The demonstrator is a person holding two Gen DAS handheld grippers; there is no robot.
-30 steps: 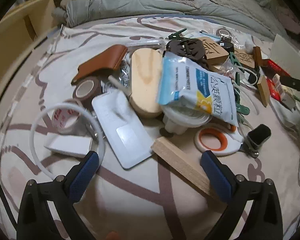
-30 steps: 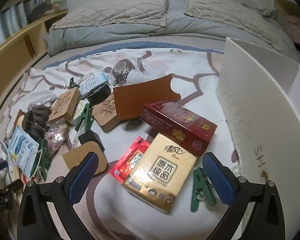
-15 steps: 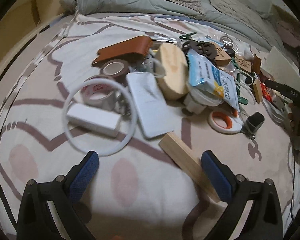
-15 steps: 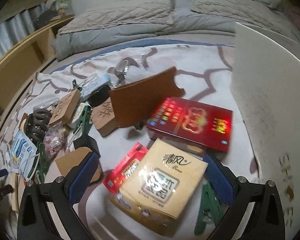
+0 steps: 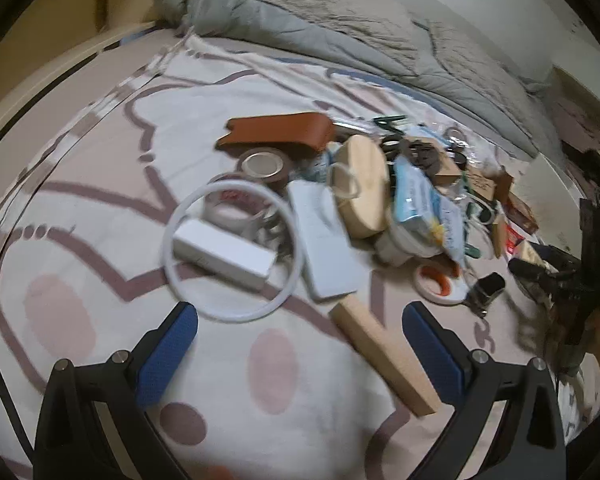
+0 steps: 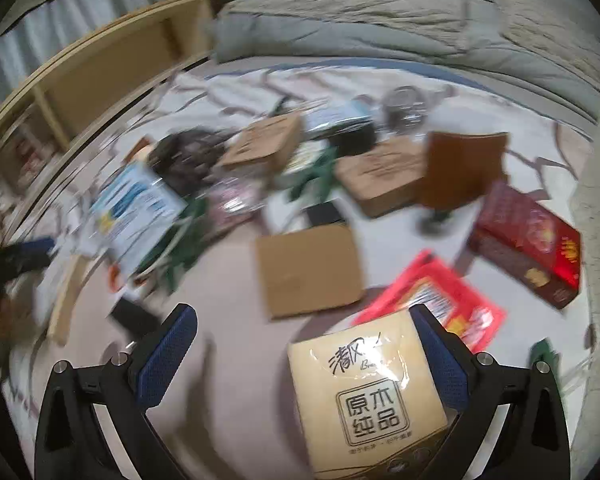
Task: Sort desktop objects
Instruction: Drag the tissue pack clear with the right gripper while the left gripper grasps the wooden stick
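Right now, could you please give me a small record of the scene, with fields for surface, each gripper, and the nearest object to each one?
surface: patterned bed cover, strewn with small items
left gripper: open, holding nothing
nearest to left: long pale wooden block, between the fingers; thin white plastic ring around a white rectangular box
right gripper: open, holding nothing
nearest to right: beige tissue pack with printed characters, between the fingers, untouched
sharpness: right view blurred

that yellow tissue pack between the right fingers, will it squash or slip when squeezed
The tissue pack probably squashes: it looks like a soft, plump pack. Its glossy plastic wrap shows glare, so it may slip against the fingers. It is likely light for its size, and being flat-sided, unlikely to roll.
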